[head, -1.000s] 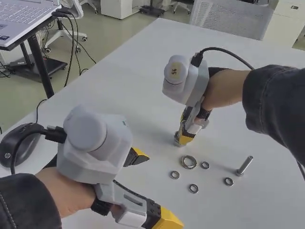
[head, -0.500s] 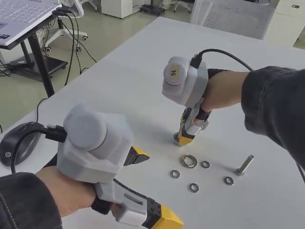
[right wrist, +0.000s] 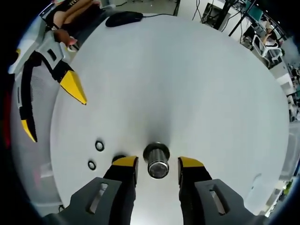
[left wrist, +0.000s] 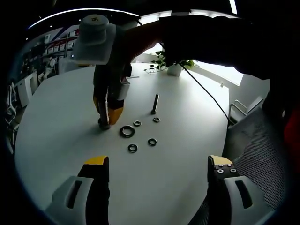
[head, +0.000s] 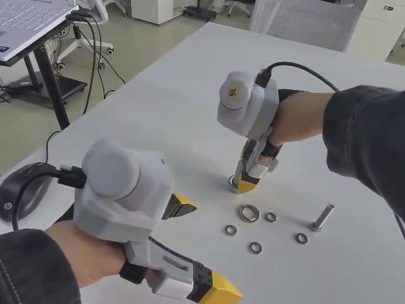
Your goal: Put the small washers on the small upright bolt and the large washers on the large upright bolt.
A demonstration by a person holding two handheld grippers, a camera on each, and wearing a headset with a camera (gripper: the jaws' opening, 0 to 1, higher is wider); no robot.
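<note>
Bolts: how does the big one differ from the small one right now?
The large bolt is thicker; the small bolt is slender. The large bolt stands between the right gripper's jaws, with gaps on either side; the small bolt stands free beyond the washers. Both are upright on the white table.

The fat silver steel bolt (right wrist: 157, 161) stood upright. The skinny silver bolt (head: 322, 218) stood upright too, well apart from it. One big steel ring washer (head: 249, 213) and four small steel washers (head: 271, 217) lay flat and loose between them.
</note>
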